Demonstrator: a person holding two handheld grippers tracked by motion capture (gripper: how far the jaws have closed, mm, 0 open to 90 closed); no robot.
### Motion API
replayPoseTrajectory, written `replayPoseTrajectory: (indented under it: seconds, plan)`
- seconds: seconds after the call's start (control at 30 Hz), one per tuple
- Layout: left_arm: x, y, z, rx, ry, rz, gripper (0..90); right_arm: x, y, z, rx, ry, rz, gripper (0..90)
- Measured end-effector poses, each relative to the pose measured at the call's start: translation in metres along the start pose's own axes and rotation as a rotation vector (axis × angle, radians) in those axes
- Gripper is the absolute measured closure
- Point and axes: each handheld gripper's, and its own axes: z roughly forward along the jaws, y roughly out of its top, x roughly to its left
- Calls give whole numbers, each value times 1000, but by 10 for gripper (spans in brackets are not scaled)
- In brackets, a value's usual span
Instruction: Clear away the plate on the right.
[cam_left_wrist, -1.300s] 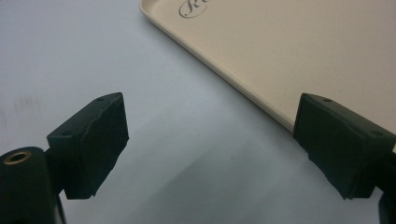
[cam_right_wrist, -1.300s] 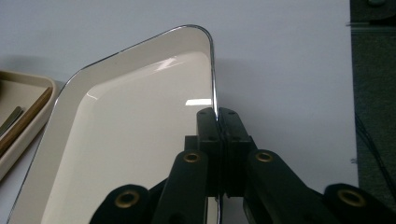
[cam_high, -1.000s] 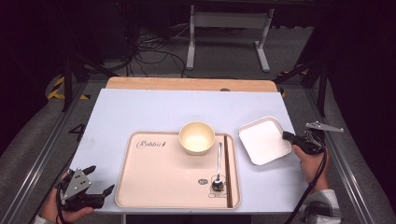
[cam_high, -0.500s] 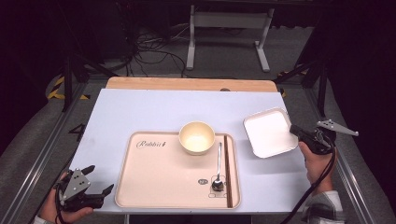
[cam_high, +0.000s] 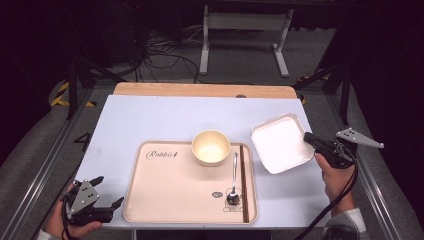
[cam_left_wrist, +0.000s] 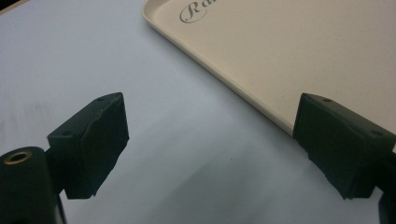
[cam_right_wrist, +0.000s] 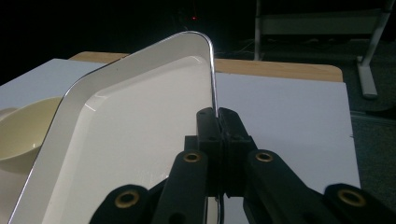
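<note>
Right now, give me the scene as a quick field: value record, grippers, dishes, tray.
left gripper: open, jaws wide apart over bare table beside the tray's near left corner, holding nothing
right gripper: shut on the rim of the white square plate
white square plate: right of the tray, pinched at its right edge
tray: beige, flat on the white tabletop
bowl: cream, upright on the tray's far side, looks empty
spoon: on the tray, right part, bowl end toward the person
</note>
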Motion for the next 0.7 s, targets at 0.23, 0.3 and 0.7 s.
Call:
replayPoseTrajectory:
  seconds: [0.23,0.3,0.7]
  plan:
    - [0,0,1,1,-5,-4,112,16,4,1,-5,39,-33,891]
    - [0,-1,1,1,-5,-8,112,22,5,2,-7,59,-42,891]
    - [0,-2,2,11,-8,-6,112,55,9,13,2,143,-100,891]
